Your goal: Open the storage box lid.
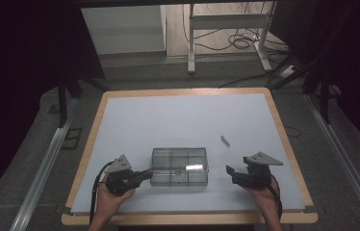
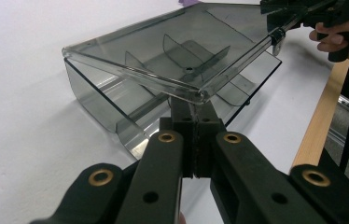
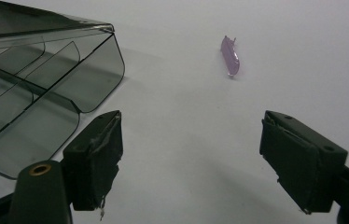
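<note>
**Left gripper pinching the box lid, right one waiting wide open**

So there's a smoky clear plastic box [image 1: 179,167] with dividers inside, sitting near the front middle of the white table [image 1: 178,120]. The left gripper [image 1: 145,174] comes in from the box's left side, and its jaws are pressed together right at the corner edge of the lid [image 2: 172,51]. In the left gripper view the lid is tilted up off the box's base, hinged open a bit, with the jaw tips tucked just under that near corner. Looks like they're clamped on the lid edge.

The right gripper [image 1: 229,172] sits off to the right of the box, a little apart from it, not touching. Its jaws are spread wide with nothing between them, just bare table.

Also there's a small purple piece [image 3: 230,56] lying on the table beyond the right gripper, well apart from the box's right end.
</note>
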